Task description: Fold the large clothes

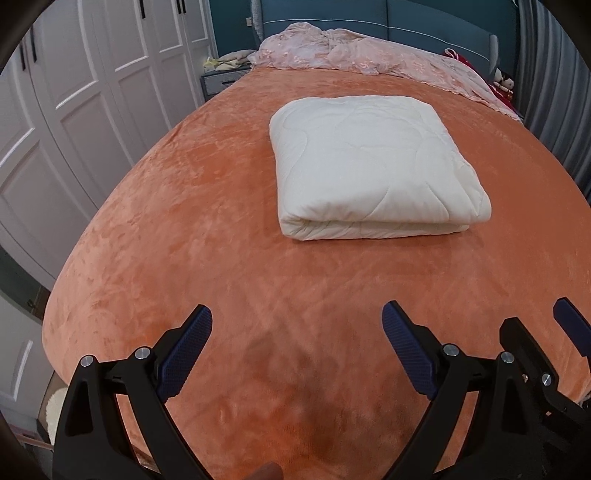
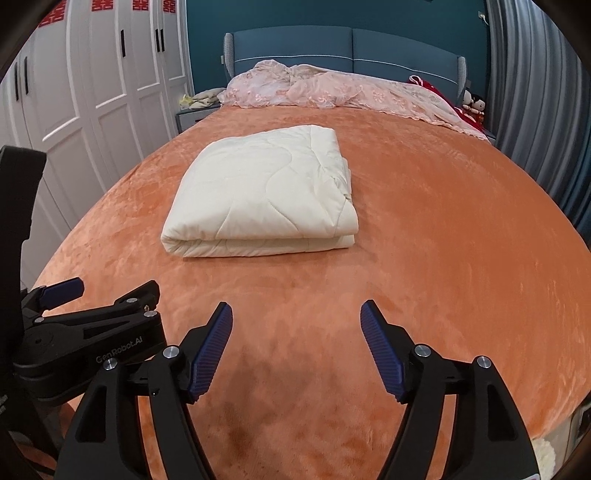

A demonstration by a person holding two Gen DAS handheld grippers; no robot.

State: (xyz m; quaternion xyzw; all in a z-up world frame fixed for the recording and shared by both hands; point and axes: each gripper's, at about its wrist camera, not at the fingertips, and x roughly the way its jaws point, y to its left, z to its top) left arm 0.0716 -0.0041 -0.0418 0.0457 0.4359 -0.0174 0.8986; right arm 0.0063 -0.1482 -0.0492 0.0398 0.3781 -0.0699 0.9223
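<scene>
Now, from the left wrist camera, we see our left gripper hanging over the near part of the orange bedspread with its blue-padded jaws spread wide and nothing between them. The cream quilt lies folded into a thick rectangle on the spread, well ahead of the fingertips and a little to the right, its rounded fold edge facing us. At the lower right edge part of our right gripper shows beside the left one. A crumpled pink lace cover lies across the head of the bed under the blue headboard, and white wardrobe doors line the left side.

From the right wrist camera, our right gripper is likewise spread wide and holds nothing, low above the bedspread. The folded quilt sits ahead and to the left, apart from both claws. Our left gripper shows at the lower left, just beside the right one. Grey curtains hang at the right, and a small doll sits by the far corner of the bed.
</scene>
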